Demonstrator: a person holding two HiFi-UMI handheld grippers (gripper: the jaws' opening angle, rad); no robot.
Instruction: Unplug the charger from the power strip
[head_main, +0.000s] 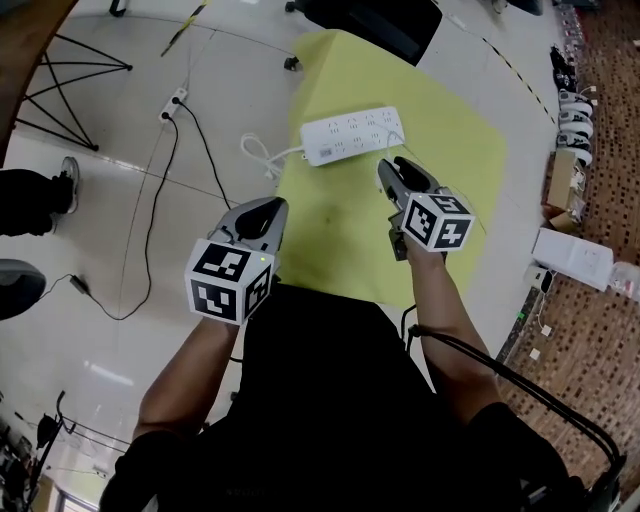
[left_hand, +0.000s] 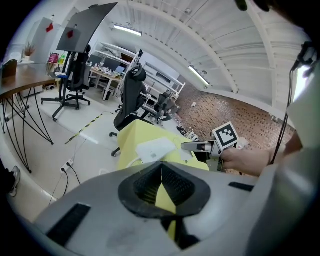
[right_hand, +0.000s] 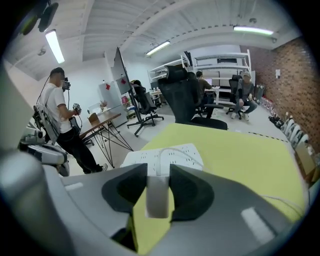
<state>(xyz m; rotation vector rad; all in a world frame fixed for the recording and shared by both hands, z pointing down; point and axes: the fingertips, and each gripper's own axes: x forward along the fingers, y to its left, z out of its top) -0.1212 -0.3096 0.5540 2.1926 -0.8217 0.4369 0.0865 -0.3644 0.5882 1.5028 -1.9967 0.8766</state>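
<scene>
While the left gripper (left_hand: 161, 167) sits closed, the right gripper (right_hand: 158, 175) clamps the charger (right_hand: 157, 200).

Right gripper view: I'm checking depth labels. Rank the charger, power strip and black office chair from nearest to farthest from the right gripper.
1. charger, between the fingers.
2. power strip, just ahead on the yellow table.
3. black office chair, beyond the table's far edge.

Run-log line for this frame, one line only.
right gripper: shut on white block charger | charger: out of white rectangular power strip | left gripper: shut, empty
</scene>
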